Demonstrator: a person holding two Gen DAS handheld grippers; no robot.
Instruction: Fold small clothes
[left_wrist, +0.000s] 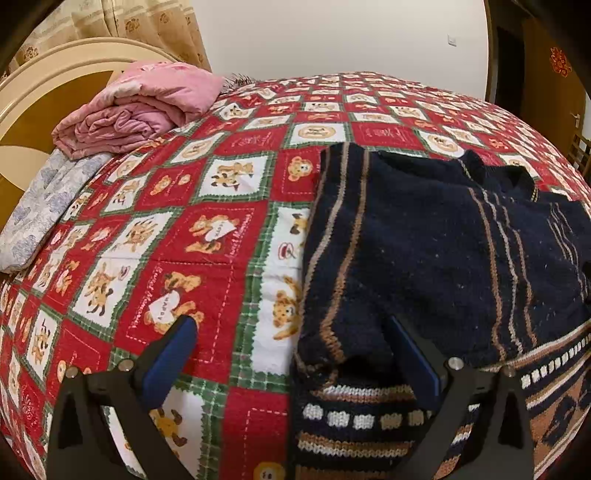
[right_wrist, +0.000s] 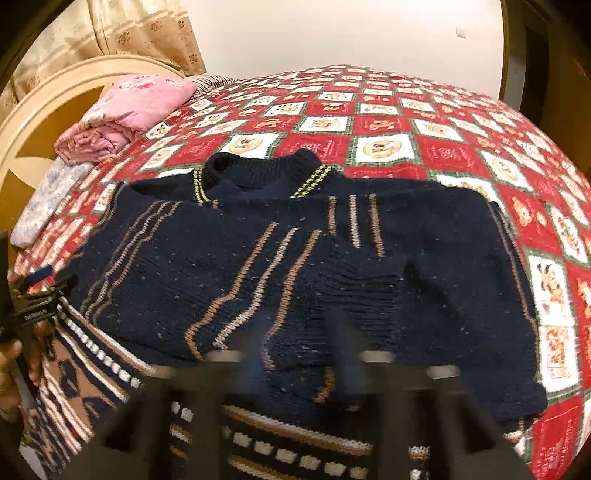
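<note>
A navy knit sweater (right_wrist: 229, 266) with tan and white stripes lies flat on the red checked bedspread (right_wrist: 406, 122), collar toward the far side. Both sleeves are folded in across its chest. My right gripper (right_wrist: 299, 332) is blurred; its fingers stand apart over the folded sleeve near the patterned hem, pressing on nothing. In the left wrist view the sweater (left_wrist: 424, 251) fills the right half. My left gripper (left_wrist: 290, 325) is wide open, and the folded sleeve's cuff lies just inside its right finger (left_wrist: 413, 354). The left gripper (right_wrist: 31, 306) also shows at the right view's left edge, held by a hand (right_wrist: 11, 358).
A folded pink quilt (left_wrist: 140, 107) and a grey-patterned pillow (left_wrist: 44, 206) lie at the bed's left by the cream headboard (left_wrist: 44, 74). Patterned curtains (left_wrist: 140, 22) hang behind. A wooden door (left_wrist: 554, 85) stands at the right. Open bedspread (left_wrist: 166, 221) stretches left of the sweater.
</note>
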